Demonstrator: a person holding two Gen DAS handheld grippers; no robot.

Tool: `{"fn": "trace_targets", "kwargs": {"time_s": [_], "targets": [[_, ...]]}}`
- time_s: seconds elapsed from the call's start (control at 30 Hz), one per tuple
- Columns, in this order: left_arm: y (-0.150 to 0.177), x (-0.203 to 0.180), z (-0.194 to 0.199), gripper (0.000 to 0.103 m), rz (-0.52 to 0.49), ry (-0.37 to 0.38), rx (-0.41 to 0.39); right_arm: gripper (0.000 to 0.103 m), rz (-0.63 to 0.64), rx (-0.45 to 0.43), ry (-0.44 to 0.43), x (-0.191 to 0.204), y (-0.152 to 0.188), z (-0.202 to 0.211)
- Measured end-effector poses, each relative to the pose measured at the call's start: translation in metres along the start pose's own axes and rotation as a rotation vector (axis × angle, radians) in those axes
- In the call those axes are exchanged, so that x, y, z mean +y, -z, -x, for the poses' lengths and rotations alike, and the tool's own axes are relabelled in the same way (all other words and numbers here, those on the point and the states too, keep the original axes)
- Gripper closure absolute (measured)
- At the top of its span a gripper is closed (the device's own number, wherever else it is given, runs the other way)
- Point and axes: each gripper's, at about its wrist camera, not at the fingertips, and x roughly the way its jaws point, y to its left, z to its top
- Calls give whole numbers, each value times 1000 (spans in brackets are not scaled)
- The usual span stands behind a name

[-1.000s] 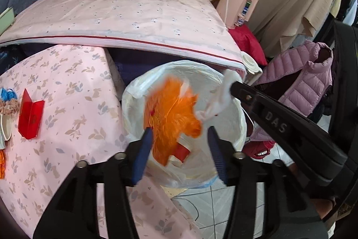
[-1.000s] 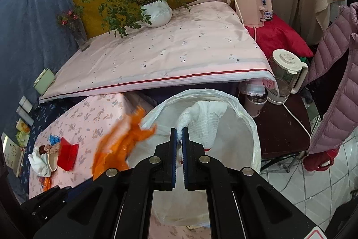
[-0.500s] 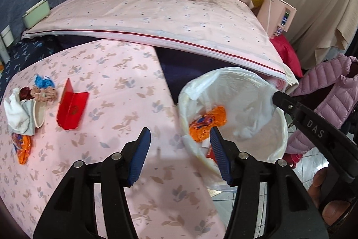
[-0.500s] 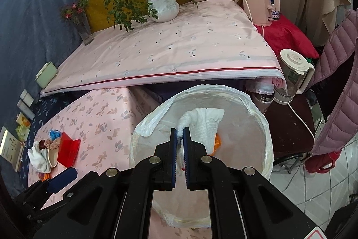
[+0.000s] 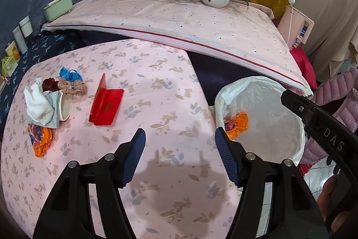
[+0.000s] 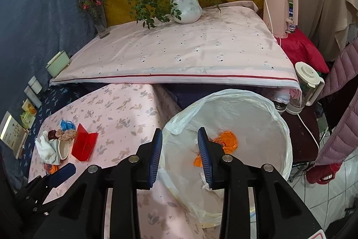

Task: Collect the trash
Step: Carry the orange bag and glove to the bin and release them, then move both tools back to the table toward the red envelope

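Two empty claws [image 5: 180, 147] [image 6: 179, 149], one lined bin [image 6: 282, 120]

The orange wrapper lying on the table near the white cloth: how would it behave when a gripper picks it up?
The orange wrapper looks like thin crinkled film, so it is probably very light and floppy, crumpling between the pads. Its glossy surface suggests it may slip from a shallow pinch. It lies flat on the tablecloth, so the fingers may snag fabric along with it.

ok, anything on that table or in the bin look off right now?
Nothing spilled or damaged. An orange wrapper lies loose on the table's left side, by a crumpled white cloth slumped over a small dish. A matching wrapper is already in the bin.
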Motion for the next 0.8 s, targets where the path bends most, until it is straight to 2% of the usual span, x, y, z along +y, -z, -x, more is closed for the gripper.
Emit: {"fn": "trace_targets", "kwargs": {"time_s": [0.33,0.5,0.8], "targets": [[10,48,13,42,63,-58,-8,61,75,14,-31,53,11,4],[16,85,19,35,126,-109,-7,55,117,20,-55,84,20,8],[29,154,30,35,233,-164,3,55,187,61,-111,141,40,5]]}}
